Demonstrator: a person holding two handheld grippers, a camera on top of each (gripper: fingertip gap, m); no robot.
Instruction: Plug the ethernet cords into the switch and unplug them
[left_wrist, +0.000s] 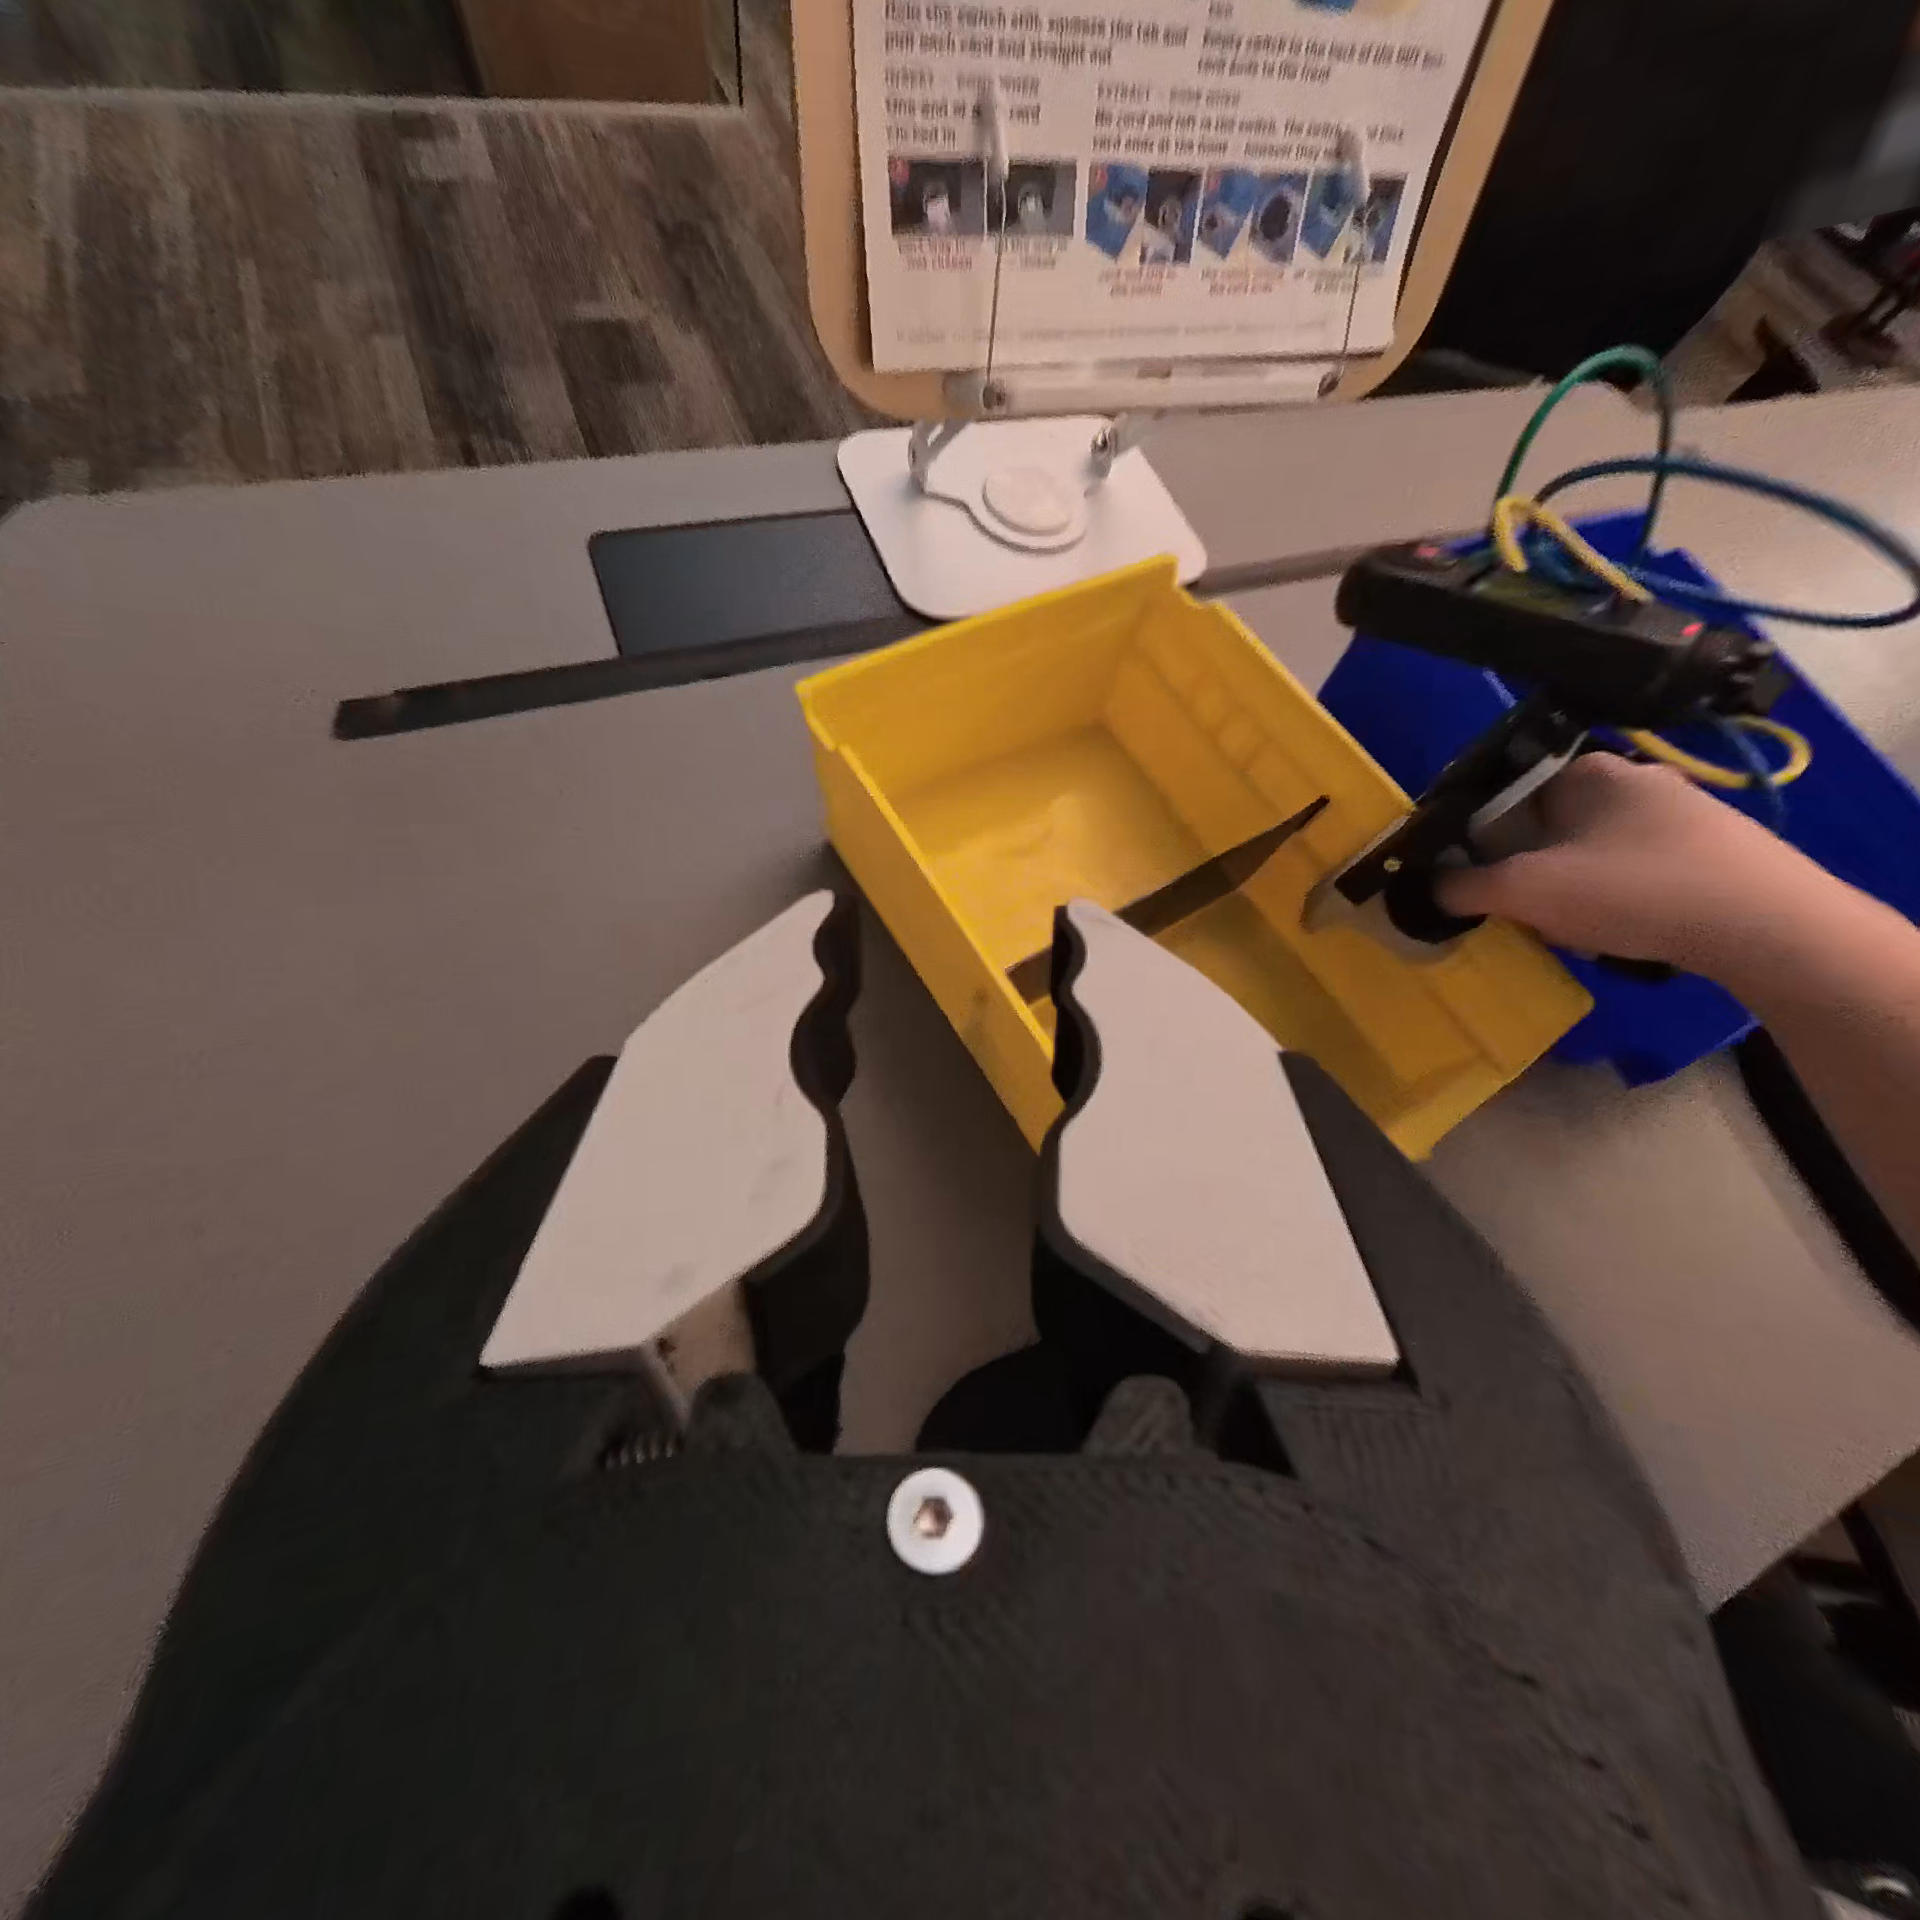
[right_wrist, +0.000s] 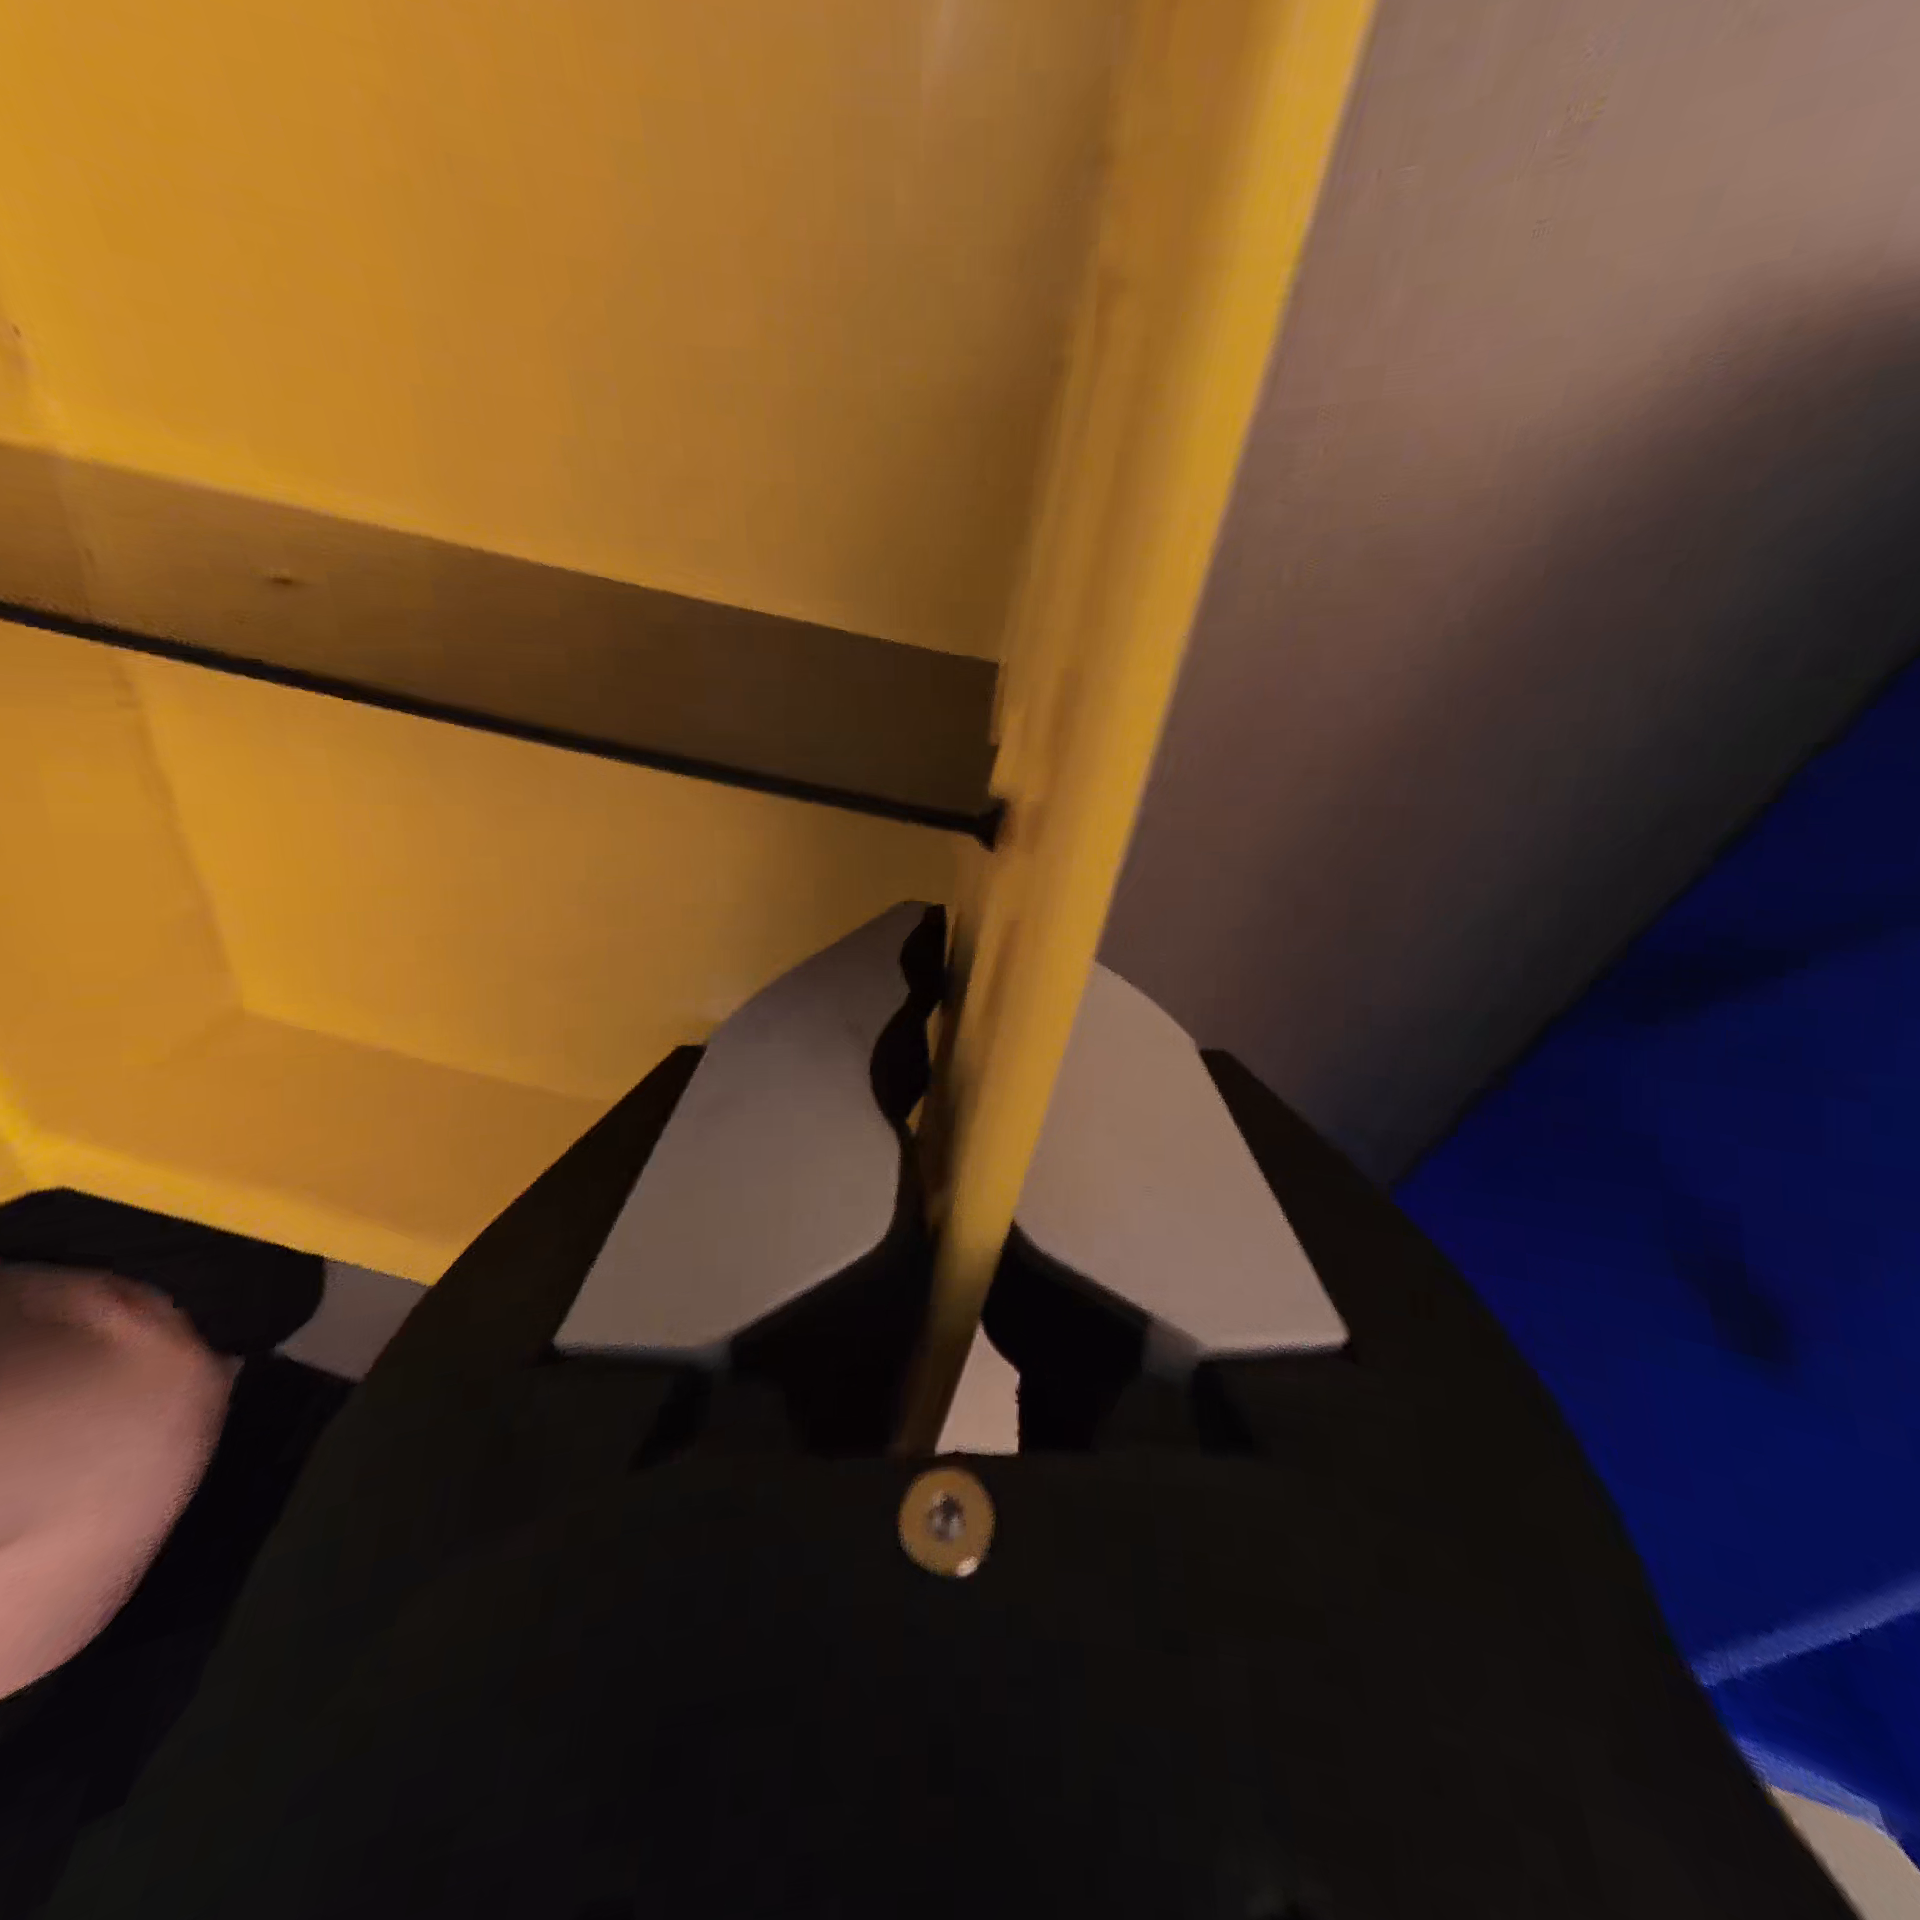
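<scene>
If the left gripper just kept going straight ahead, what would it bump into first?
Probably the yellow bin. The left gripper is open and empty, and its right fingertip already overlaps the bin's near wall in the picture, though depth is unclear and it may sit above the rim.

The yellow bin (left_wrist: 1091, 790) looks like smooth, slightly glossy plastic, as does the blue bin (left_wrist: 1455, 707). The tabletop (left_wrist: 364, 935) is matt grey. The left tongs (left_wrist: 951, 935) have smooth pale plates on rough black plastic.
</scene>
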